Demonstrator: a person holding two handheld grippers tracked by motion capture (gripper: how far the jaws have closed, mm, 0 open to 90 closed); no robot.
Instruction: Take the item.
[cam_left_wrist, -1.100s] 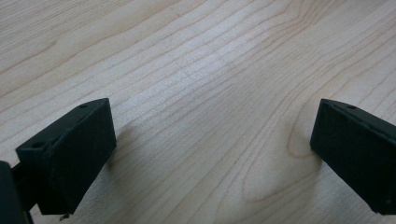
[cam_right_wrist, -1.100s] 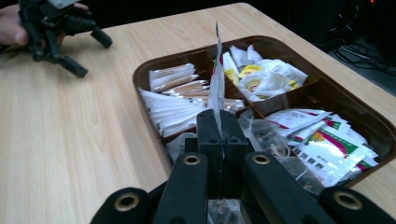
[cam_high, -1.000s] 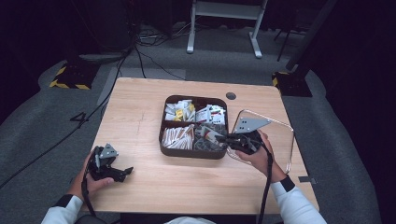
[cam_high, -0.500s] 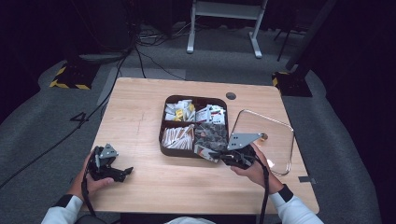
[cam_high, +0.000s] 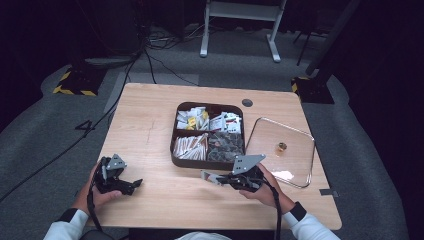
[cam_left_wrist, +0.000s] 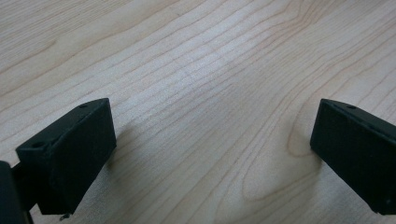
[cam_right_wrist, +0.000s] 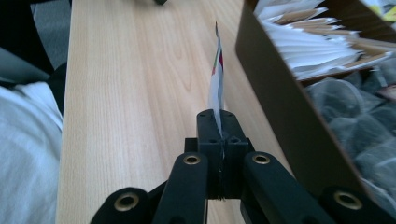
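1. Pale wooden table (cam_high: 150, 125): the right gripper (cam_high: 220, 178) has sunk from above the dark four-compartment tray (cam_high: 173, 145) to just beside its near wall.
2. It pinches a thin white paper packet (cam_right_wrist: 216, 84) edgewise.
3. The left gripper (cam_left_wrist: 210, 140), unmoved, rests spread.

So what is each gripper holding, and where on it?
Right gripper pinches a thin white paper packet by its near edge; left gripper holds nothing.
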